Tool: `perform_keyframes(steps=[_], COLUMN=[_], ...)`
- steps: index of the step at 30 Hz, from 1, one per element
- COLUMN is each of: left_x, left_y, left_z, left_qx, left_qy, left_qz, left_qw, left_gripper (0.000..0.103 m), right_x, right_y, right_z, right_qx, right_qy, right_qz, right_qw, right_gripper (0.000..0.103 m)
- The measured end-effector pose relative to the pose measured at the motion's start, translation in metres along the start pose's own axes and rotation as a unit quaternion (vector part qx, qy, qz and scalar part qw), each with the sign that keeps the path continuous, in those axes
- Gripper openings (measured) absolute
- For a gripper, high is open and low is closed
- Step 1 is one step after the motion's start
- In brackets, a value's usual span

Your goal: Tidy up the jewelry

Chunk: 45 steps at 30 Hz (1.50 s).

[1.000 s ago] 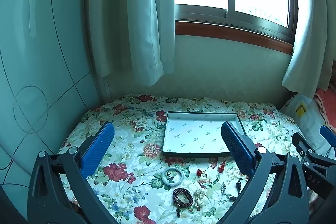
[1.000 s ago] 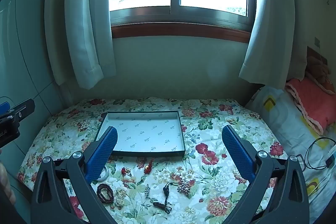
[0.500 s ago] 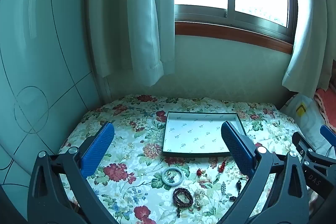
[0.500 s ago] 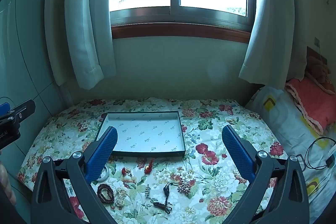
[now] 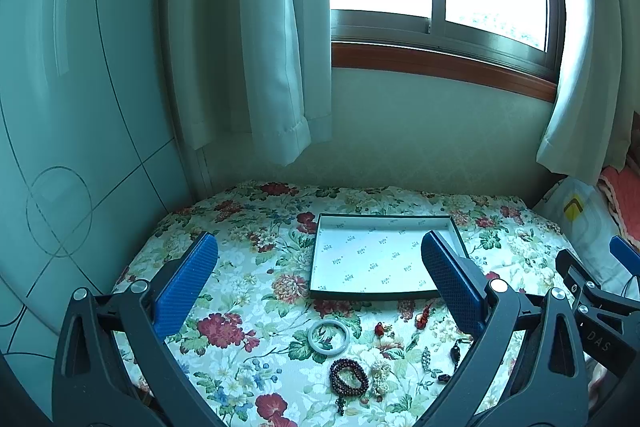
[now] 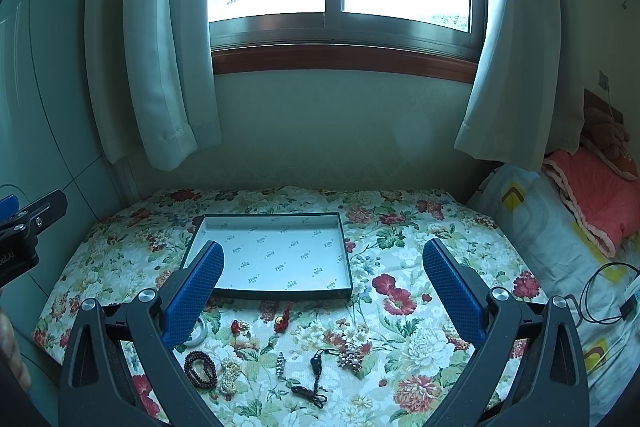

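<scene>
Both grippers, left [image 5: 320,275] and right [image 6: 322,273], I hold wide apart and empty above the bedspread [image 6: 400,227]; nothing has shifted over the last second, so sorting hasn't begun; the tray [image 6: 276,259] lies bare, jewelry scattered just before it; my right finger half-hides the bangle [image 6: 202,327]; smaller pieces are too tiny to identify

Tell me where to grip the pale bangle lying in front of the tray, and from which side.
Grip the pale bangle across its band at one spot, one finger inside the hole and one outside, coming straight down. It lies flat on the floral bedspread, so no edge offers a sideways hold. The left gripper is nearer.
</scene>
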<state>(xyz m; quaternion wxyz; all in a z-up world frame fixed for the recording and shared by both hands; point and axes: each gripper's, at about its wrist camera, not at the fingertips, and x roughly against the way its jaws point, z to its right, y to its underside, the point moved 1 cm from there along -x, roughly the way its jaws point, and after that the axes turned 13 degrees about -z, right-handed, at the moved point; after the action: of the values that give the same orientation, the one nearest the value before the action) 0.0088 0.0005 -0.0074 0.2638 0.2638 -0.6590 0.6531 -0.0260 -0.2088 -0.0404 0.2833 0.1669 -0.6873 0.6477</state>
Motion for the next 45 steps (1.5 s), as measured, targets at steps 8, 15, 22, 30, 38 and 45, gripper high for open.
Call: perform_keyframes(steps=[8, 15, 22, 30, 38, 45], left_x=[-0.0014, -0.0019, -0.0019, -0.0019, -0.0014, -0.0016], left_y=[0.0000, 0.0003, 0.0009, 0.0048, 0.0057, 0.0047], left_z=[0.0010, 0.0013, 0.0014, 0.0018, 0.0021, 0.0022], left_qx=[-0.001, -0.001, -0.001, -0.002, -0.002, -0.003], left_qy=[-0.001, -0.002, -0.001, -0.001, 0.000, -0.001], left_qz=[-0.002, -0.002, -0.002, -0.002, -0.003, -0.003], left_qw=[1.0000, 1.0000, 1.0000, 1.0000, 1.0000, 1.0000], left_gripper=[0.101, 0.101, 0.101, 0.101, 0.101, 0.101], right_x=[0.0005, 0.0002, 0.0000, -0.0007, 0.0009, -0.0022], right_y=[0.0000, 0.0002, 0.0003, 0.0004, -0.0001, 0.0002], right_z=[-0.0003, -0.0003, -0.0012, -0.0019, -0.0015, -0.0030], right_qx=[0.001, 0.000, 0.000, 0.001, 0.001, 0.002], right_qy=[0.000, 0.000, 0.000, 0.000, 0.001, 0.001], right_qz=[0.000, 0.000, 0.000, -0.001, 0.000, -0.001], right_qw=[1.000, 1.000, 1.000, 1.000, 1.000, 1.000], right_gripper=[0.099, 0.099, 0.099, 0.099, 0.099, 0.099])
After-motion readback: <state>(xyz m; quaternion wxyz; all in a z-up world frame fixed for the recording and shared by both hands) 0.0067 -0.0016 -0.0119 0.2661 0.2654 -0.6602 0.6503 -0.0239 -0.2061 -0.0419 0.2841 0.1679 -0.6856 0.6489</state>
